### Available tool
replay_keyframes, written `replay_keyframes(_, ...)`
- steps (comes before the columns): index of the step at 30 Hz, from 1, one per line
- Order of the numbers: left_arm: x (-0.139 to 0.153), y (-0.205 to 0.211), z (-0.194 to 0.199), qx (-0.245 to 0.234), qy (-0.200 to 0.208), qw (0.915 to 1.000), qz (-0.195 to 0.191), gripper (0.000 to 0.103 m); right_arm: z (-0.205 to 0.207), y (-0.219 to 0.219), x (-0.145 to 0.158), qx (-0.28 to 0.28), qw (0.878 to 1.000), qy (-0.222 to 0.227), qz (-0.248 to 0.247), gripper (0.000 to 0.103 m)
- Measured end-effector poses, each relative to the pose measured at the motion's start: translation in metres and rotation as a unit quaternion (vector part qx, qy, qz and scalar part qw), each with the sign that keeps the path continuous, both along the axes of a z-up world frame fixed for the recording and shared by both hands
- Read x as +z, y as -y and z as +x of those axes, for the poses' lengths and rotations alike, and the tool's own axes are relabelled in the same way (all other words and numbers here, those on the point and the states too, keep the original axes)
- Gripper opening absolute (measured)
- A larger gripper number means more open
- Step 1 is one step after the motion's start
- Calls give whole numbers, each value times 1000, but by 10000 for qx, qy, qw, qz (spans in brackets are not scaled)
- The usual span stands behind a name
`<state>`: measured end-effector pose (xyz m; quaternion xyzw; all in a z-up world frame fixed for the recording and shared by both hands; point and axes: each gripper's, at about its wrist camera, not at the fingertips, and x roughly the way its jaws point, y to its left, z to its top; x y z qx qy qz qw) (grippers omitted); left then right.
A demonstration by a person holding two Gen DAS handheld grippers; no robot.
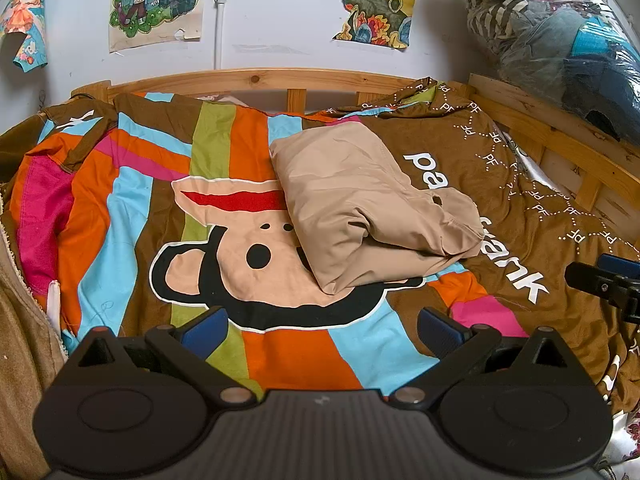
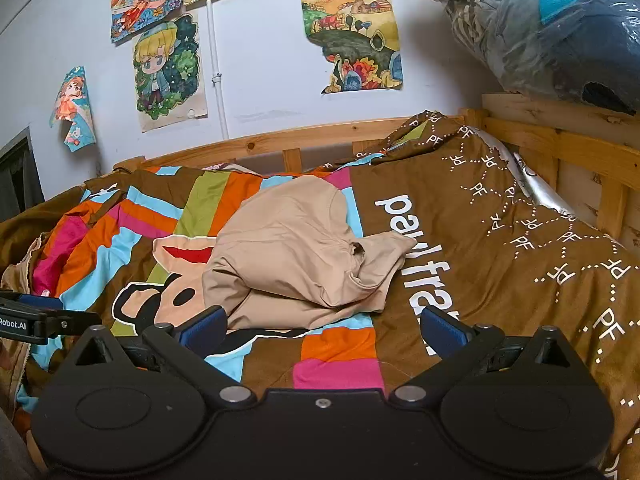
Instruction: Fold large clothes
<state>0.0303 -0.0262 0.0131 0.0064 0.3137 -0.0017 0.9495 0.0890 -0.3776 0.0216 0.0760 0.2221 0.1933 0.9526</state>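
the beige garment point(image 1: 372, 208) is lying folded on the patterned duvet point(image 1: 132, 208), so folding is looking nearly finished. the left gripper point(image 1: 322, 330) and right gripper point(image 2: 324, 326) are hovering spread wide, gripping nothing; next is likely tidying its loose flap

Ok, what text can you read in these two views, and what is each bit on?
"paul fra..." in white on the brown duvet; the end is hidden by the right gripper, and the garment covers part in the left view.
"PF", repeated in dotted diamonds on the same duvet.
"Robot.AI" on the left gripper, seen from the right wrist.
Posters: no readable text.
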Motion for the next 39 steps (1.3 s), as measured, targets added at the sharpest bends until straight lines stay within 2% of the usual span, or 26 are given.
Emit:
replay_keyframes(34, 0, 0, 0, -8, -6, 10000, -3, 102, 1, 2, 0, 11, 10000, -27, 3, 102)
replay_keyframes(39, 3, -3, -2, -78, 16, 9999, -153, 102, 1, 2, 0, 10, 10000, -32, 4, 102)
